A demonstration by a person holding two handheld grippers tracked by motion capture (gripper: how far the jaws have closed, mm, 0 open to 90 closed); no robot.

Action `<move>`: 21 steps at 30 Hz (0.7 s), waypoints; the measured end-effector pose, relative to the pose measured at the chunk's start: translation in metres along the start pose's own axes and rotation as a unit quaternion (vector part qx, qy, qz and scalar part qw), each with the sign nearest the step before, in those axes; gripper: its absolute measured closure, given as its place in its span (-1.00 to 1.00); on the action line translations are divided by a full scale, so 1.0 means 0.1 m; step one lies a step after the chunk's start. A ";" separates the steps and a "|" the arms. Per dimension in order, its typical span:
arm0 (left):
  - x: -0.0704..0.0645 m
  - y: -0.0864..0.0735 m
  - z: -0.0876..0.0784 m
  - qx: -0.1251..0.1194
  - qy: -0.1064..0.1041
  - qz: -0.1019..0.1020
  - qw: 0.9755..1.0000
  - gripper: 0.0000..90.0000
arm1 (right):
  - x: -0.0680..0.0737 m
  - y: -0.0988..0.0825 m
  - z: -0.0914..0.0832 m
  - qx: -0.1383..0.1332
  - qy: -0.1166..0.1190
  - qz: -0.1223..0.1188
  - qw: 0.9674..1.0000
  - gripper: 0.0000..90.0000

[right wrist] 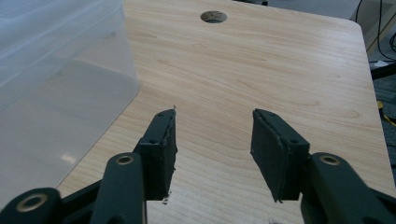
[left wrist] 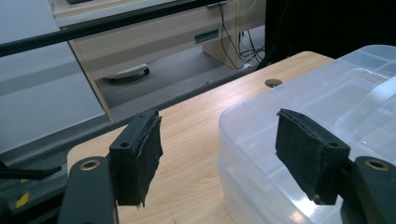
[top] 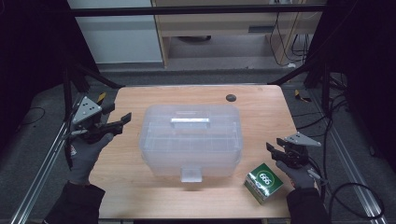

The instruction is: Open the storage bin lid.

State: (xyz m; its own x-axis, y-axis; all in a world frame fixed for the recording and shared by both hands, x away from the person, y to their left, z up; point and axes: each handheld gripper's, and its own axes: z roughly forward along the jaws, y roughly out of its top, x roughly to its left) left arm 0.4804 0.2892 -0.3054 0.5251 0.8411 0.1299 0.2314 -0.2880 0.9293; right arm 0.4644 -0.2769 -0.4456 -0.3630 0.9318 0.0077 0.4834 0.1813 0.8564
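Clear plastic, a lidded storage box (top: 191,140) sits in the middle of my wooden bench (top: 135,186). Its long axis runs from 9 o'clock to 3 o'clock across the high view, with the handle (top: 189,122) lying flat on the lid along that same line and the front latch (top: 191,174) facing me at 6 o'clock.

My left hand-held gripper (top: 122,122) hangs above the bench's left edge, with the box at its 3 o'clock, near but not touching. In the left gripper view its jaws stand wide apart with nothing between the pads (left wrist: 140,158), and the box corner (left wrist: 299,140) rises at the right, partly behind the right-hand jaw.

My right hand-held gripper (top: 275,151) is at the bench's right edge, with the box at its 9 o'clock, apart from it. Its jaws are parted about halfway and hold nothing; bare wood shows between them in the right gripper view (right wrist: 212,149), with the box wall (right wrist: 56,84) at 10 o'clock. A green carton (top: 264,183) marked 666 lies at the right gripper's 7 o'clock, just beside my gloved hand. A round hole (top: 230,97) in the bench top lies beyond the box at 1 o'clock.
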 end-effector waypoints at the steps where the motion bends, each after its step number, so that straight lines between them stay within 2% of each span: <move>1: -0.01 0.02 0.01 -0.001 -0.001 0.003 1.000 -0.32 | 0.00 0.00 0.00 0.000 0.000 -0.004 1.000 0.18; 2: -0.03 0.05 0.02 -0.003 -0.004 0.017 1.000 -0.32 | 0.00 0.01 0.00 -0.001 0.004 -0.004 1.000 0.20; 8: -0.11 0.12 0.03 0.010 -0.012 0.029 0.999 -0.32 | 0.04 0.04 -0.01 0.003 0.011 -0.011 1.000 0.18; 15: -0.23 0.22 0.07 0.025 -0.029 0.065 0.997 -0.33 | 0.06 0.06 -0.01 0.007 0.004 -0.020 1.000 0.13; 21: -0.33 0.30 0.13 0.025 -0.039 0.075 0.996 -0.32 | 0.05 0.04 0.00 0.014 -0.002 -0.019 1.000 0.08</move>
State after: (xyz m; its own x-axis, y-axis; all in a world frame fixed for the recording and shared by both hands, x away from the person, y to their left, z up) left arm 0.4811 0.2467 -0.2860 0.6193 0.7484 0.2373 0.1842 -0.4323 0.8827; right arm 0.4647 -0.2720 -0.4417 -0.3782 0.9253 -0.0269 0.4918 0.2254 0.8410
